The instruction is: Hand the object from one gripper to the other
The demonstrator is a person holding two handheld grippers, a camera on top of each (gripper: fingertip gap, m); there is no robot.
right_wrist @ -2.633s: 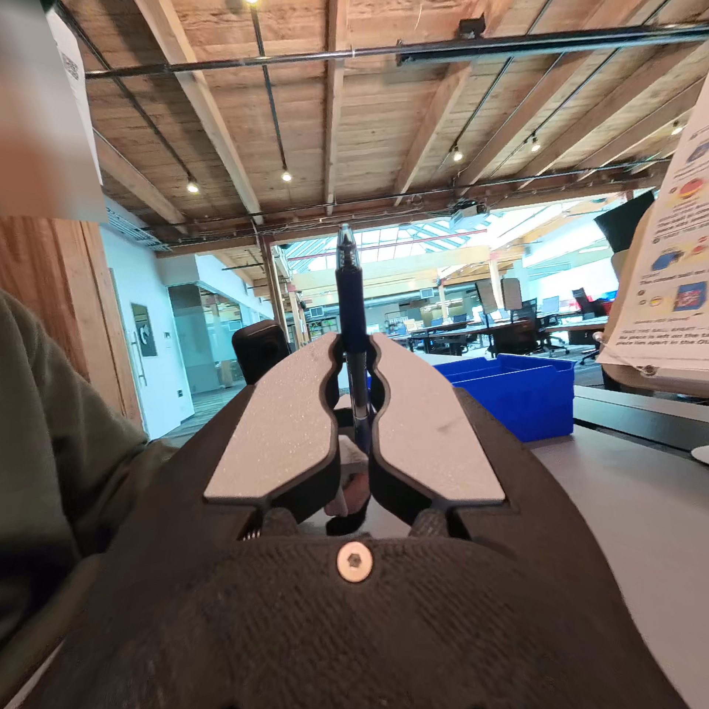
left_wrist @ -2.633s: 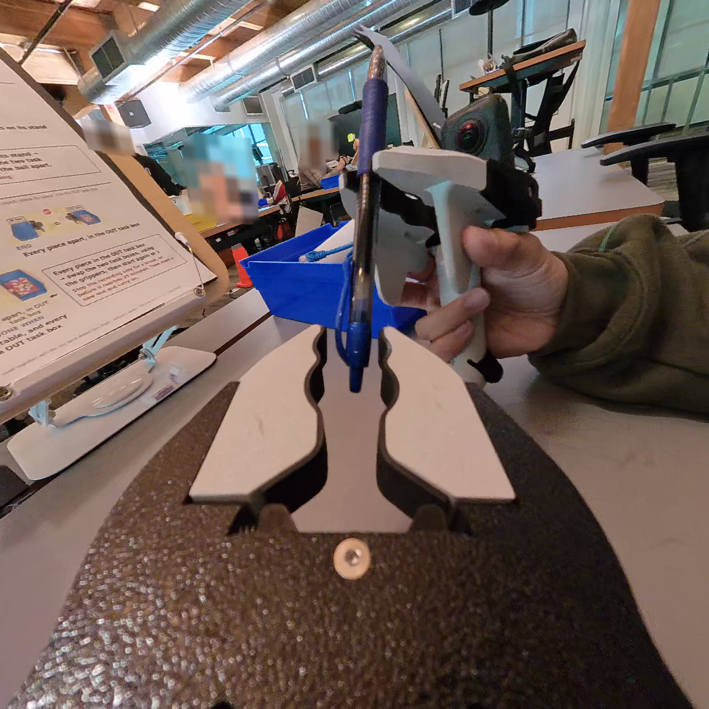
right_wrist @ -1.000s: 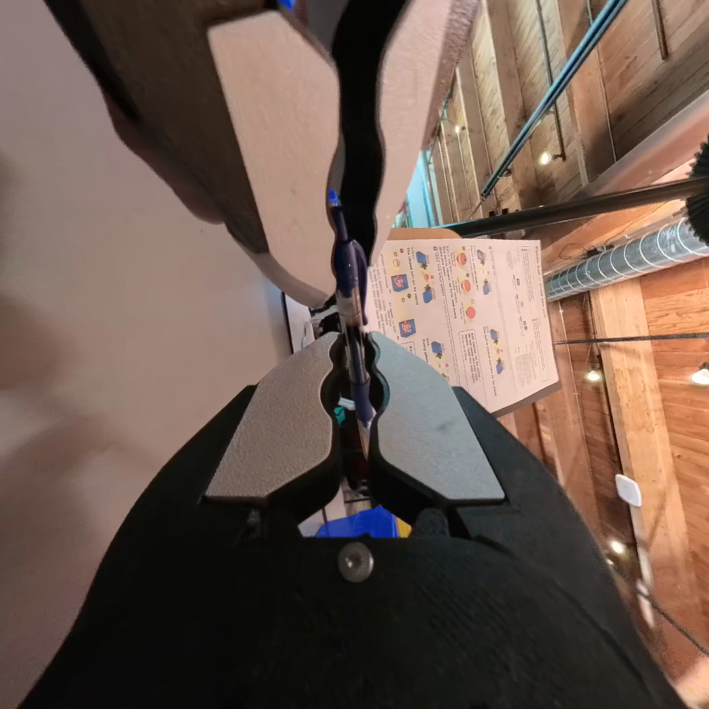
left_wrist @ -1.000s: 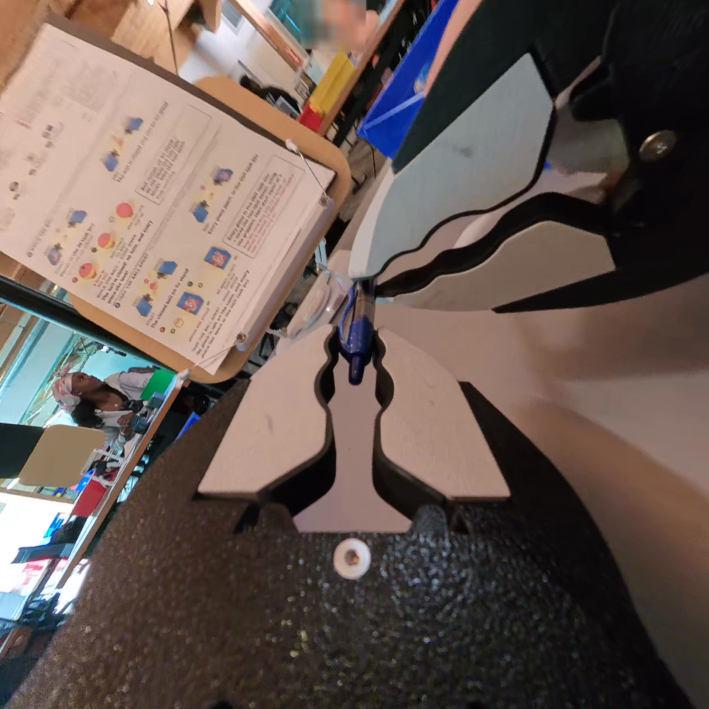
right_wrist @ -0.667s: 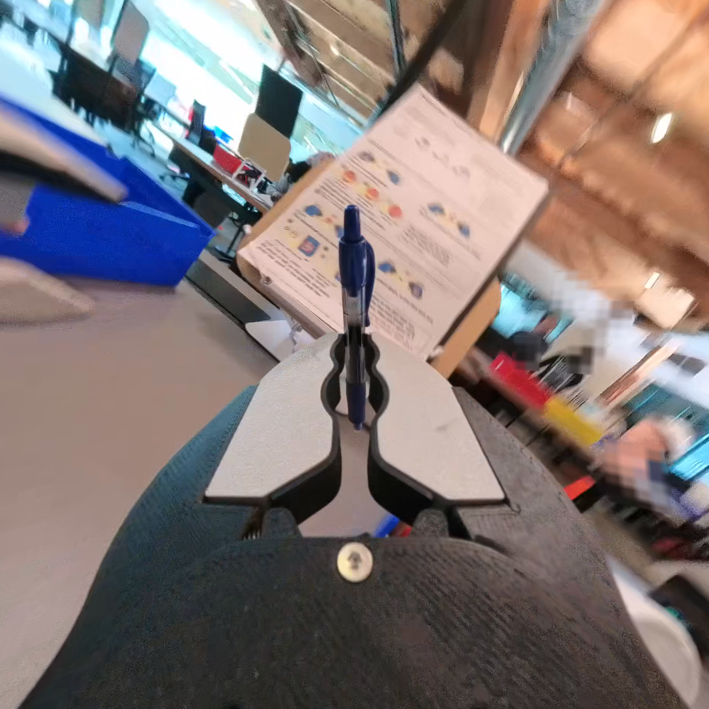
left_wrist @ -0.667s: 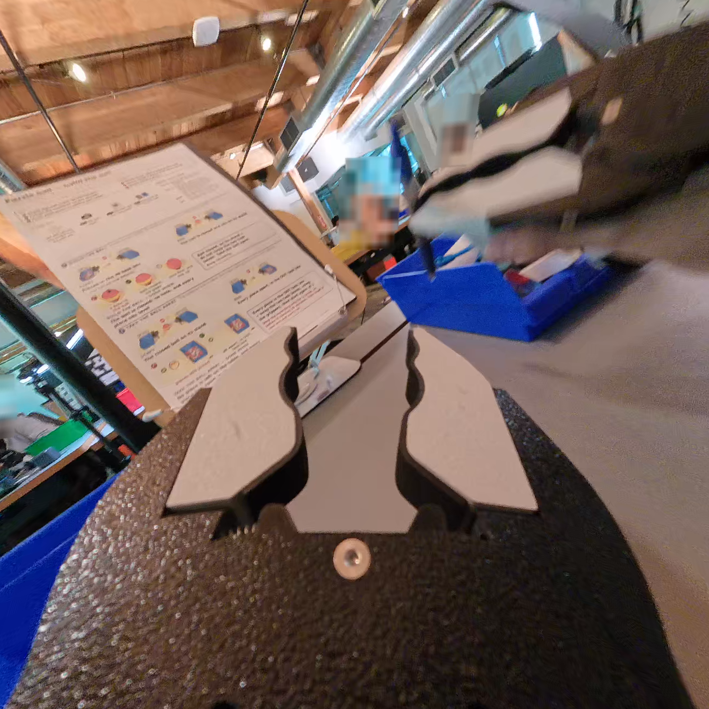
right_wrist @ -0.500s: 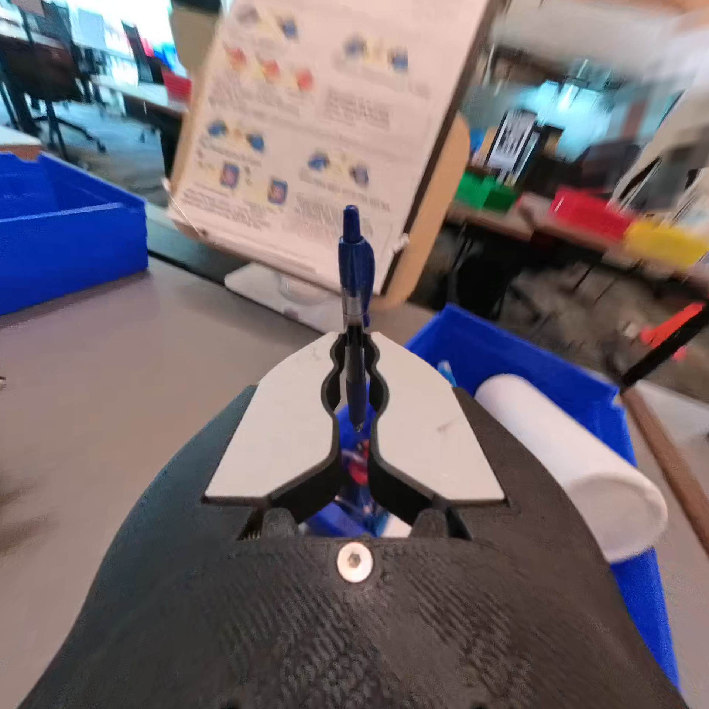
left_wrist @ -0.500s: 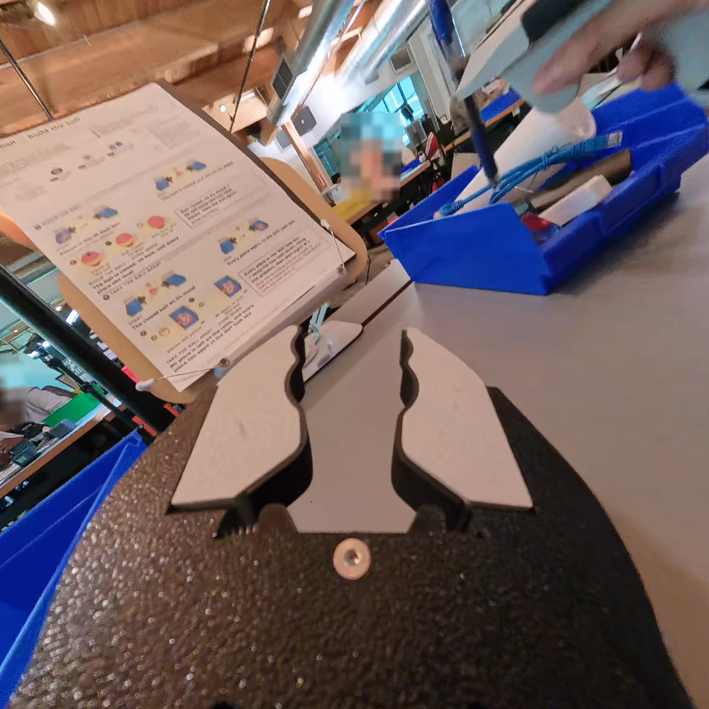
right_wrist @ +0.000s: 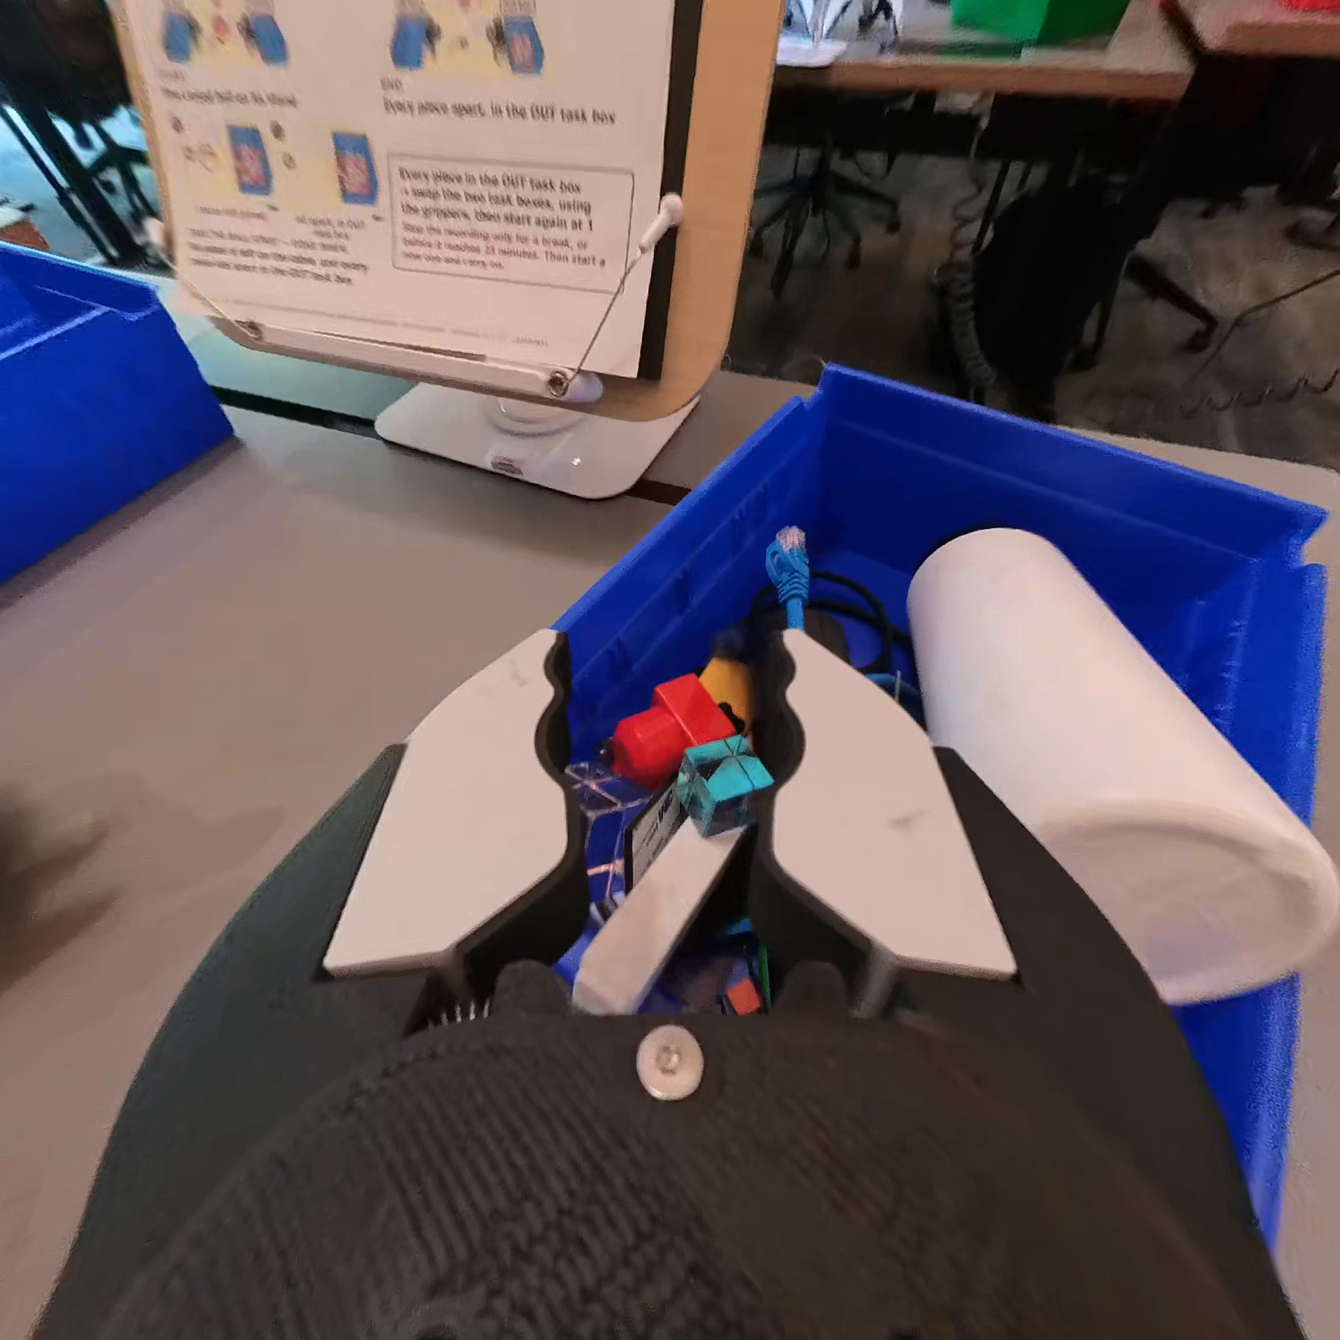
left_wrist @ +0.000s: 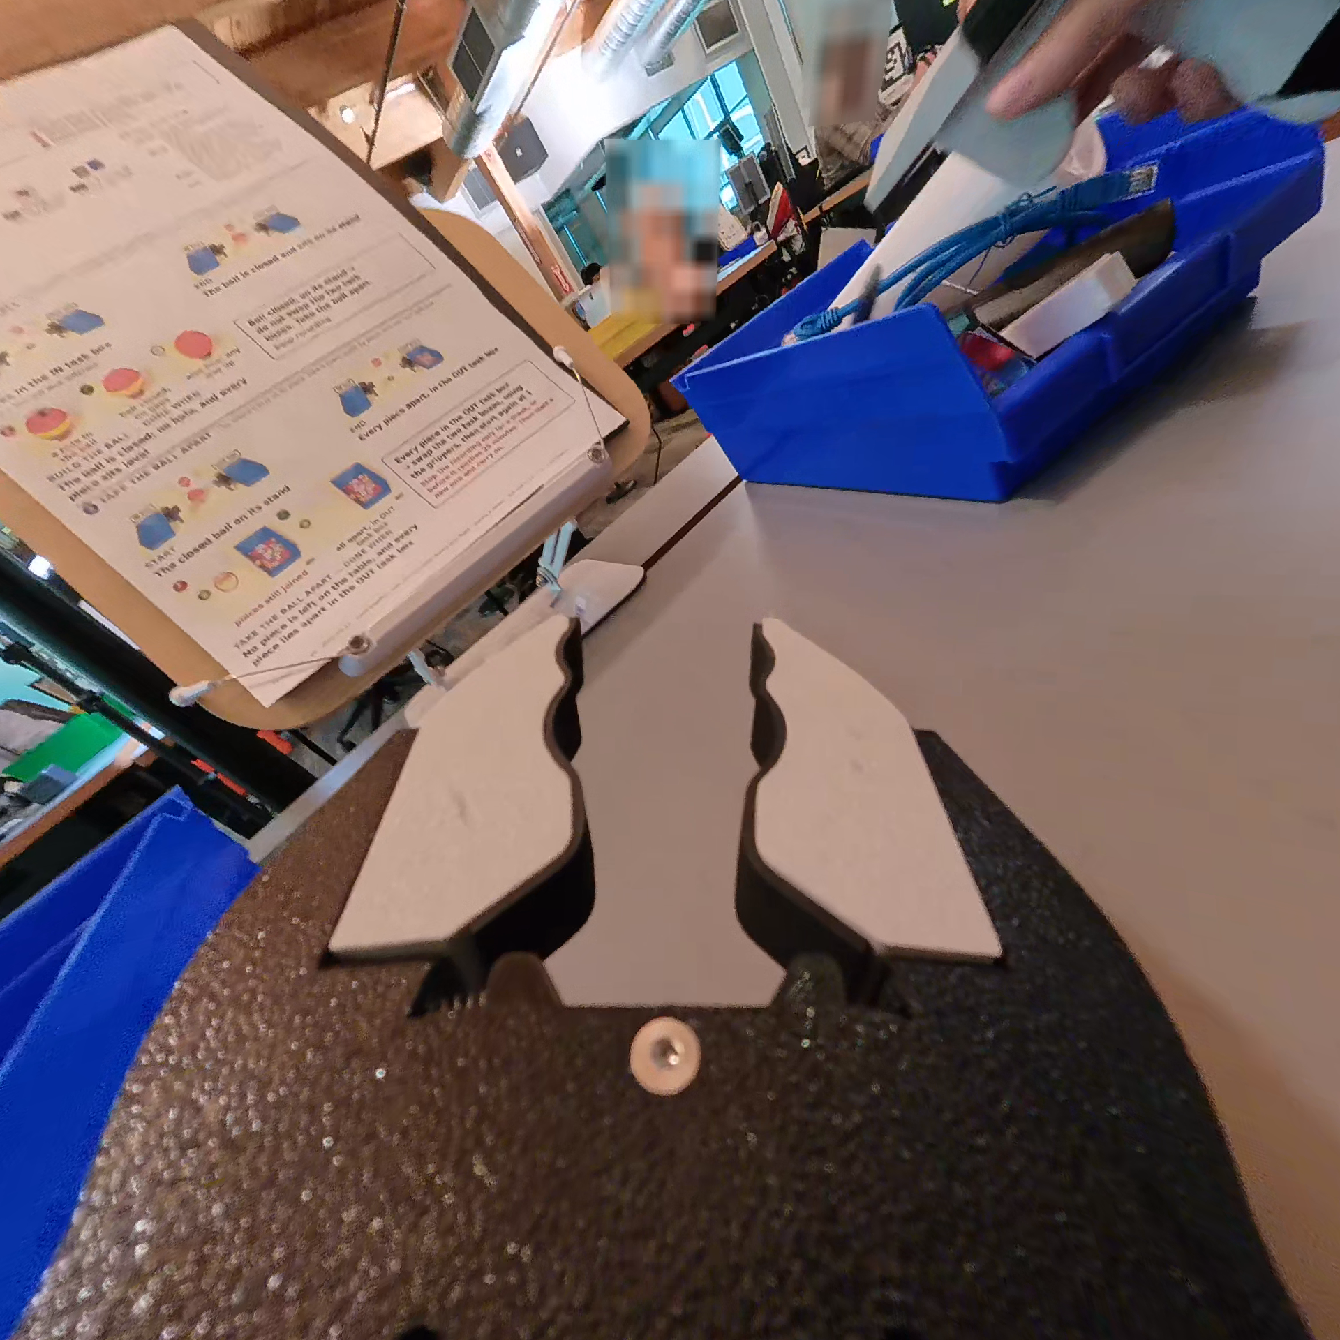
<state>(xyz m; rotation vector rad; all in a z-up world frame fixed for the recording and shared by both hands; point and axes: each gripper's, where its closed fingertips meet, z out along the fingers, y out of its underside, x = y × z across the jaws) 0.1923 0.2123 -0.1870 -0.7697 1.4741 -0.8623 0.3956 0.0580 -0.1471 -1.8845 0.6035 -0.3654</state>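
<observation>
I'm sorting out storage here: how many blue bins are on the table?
2. One blue bin sits under the right hand-held gripper, full of small items and a white roll. The other bin stands at the table's left edge, its contents hidden.

Bright, even indoor light – wide-angle bending at the edges, motion blur on far things, soft shadows

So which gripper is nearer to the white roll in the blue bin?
Right. The right gripper hangs open directly over the blue bin, beside the white roll. The left gripper, also open, is low over the grey table, well short of the bin.
</observation>
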